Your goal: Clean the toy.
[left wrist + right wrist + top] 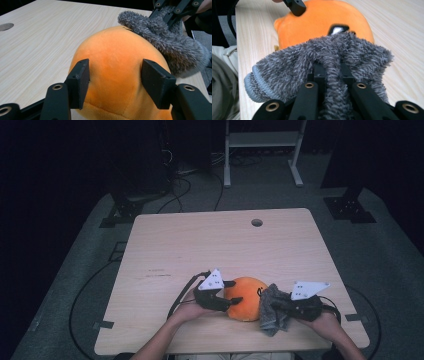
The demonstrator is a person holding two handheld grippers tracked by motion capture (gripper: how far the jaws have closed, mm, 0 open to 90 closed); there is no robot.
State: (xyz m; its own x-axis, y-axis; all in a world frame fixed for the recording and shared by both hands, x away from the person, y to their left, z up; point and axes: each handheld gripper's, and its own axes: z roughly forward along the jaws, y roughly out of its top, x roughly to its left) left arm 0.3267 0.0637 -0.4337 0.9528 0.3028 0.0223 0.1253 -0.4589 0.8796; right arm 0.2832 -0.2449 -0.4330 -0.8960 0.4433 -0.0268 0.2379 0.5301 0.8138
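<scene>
A grey cloth (322, 67) is pinched by the right tongs (332, 72); an orange plush (117, 72) is straddled by the spread left tongs (115, 82).

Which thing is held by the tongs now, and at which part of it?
The right tongs pinch a fold of the grey fuzzy cloth. The left tongs straddle the orange plush, not clearly gripping it.

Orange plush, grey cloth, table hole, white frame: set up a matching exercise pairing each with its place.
Things:
1. orange plush
2. grey cloth
3. table hole
4. white frame

Places:
A. on the floor beyond the table
B. pinched in the right gripper
C. far part of the tabletop
D. between the left gripper fingers

Pairs: 1-D, 2-B, 3-C, 4-A
</scene>
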